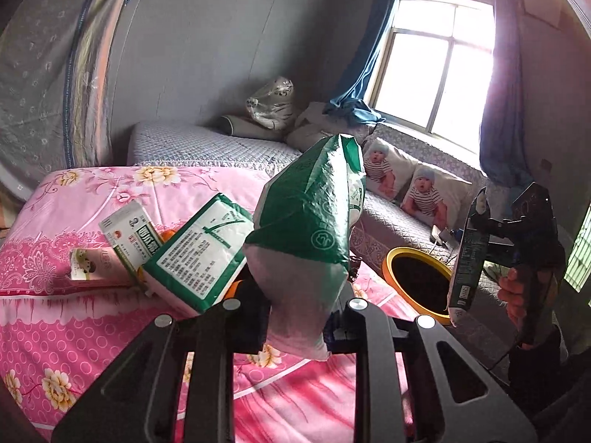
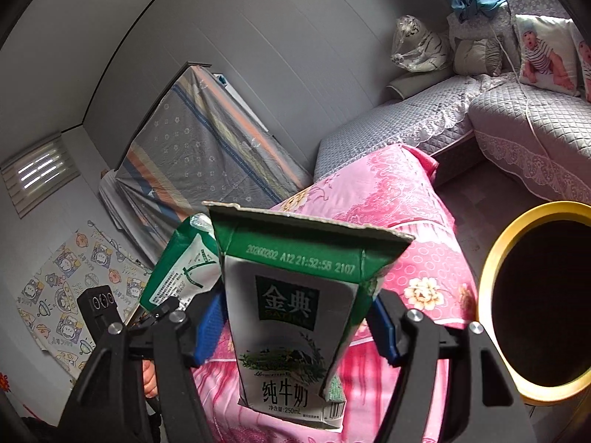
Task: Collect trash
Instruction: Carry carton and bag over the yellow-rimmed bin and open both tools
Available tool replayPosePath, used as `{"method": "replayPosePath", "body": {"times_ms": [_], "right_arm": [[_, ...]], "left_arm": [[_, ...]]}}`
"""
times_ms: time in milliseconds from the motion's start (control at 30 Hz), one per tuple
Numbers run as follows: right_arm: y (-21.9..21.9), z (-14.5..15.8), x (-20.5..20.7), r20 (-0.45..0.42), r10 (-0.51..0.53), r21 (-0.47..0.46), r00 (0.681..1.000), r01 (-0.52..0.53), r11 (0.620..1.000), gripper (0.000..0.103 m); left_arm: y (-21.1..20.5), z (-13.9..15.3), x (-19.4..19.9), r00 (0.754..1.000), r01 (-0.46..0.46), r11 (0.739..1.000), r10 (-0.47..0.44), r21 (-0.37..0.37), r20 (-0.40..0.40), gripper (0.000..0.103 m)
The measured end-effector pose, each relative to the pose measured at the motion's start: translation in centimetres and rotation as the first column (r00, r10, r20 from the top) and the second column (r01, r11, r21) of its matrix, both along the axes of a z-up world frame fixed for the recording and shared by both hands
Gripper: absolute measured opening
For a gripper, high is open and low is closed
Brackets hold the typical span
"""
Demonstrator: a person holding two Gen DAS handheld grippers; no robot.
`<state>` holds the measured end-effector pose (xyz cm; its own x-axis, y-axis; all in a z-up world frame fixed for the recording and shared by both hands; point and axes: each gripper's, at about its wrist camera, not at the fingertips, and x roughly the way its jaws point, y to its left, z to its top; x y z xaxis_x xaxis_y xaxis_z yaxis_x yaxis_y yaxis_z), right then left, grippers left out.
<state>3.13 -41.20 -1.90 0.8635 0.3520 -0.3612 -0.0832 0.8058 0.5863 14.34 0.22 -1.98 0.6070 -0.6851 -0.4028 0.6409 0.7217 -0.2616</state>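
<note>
Pink bedspread boxes only in left view; each tool pinching a carton.

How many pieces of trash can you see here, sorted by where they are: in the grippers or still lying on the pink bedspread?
Held in grippers: 2, the green-and-white pouch in the left gripper and the milk carton in the right gripper.
Lying on the pink bedspread: 3, a green-and-white pack, a white box, a pink box.
Total: 5
</note>
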Motion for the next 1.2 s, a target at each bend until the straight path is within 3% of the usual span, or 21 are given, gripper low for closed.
{"method": "replayPosePath", "body": {"times_ms": [200,333,500,767,1000,1200], "right_arm": [[-5.9,0.1,-2.2,0.015,-0.234,-0.064,0.972,0.234,0.970,0.063],[-9.4,-0.4,-3.4,0.027,-0.384,-0.130,0.923,0.384,0.914,0.063],[-12.1,-2.2,-4.1,0.016,-0.501,-0.221,0.865,0.492,0.842,0.063],[-15.5,-5.9,-3.6,-0.062,-0.596,-0.264,0.801,0.563,0.783,0.063],[-17.2,-8.1,-3.2,-0.126,-0.628,-0.246,0.768,0.590,0.769,0.063],[-18.2,-8.7,-3.7,-0.153,-0.641,-0.217,0.752,0.607,0.764,0.065]], "left_arm": [[-7.3,0.6,1.2,0.992,0.125,0.992,-0.125,0.013,0.005,0.021],[-12.8,0.6,2.2,0.976,0.216,0.976,-0.215,0.019,-0.016,0.021],[-19.4,-0.6,3.3,0.952,0.303,0.953,-0.301,0.027,-0.061,0.021],[-28.0,-2.9,3.1,0.921,0.381,0.922,-0.373,0.066,-0.110,0.021],[-33.3,-4.9,3.4,0.921,0.383,0.913,-0.366,0.139,-0.135,0.021],[-35.5,-5.9,3.6,0.918,0.385,0.912,-0.362,0.141,-0.161,0.022]]}}
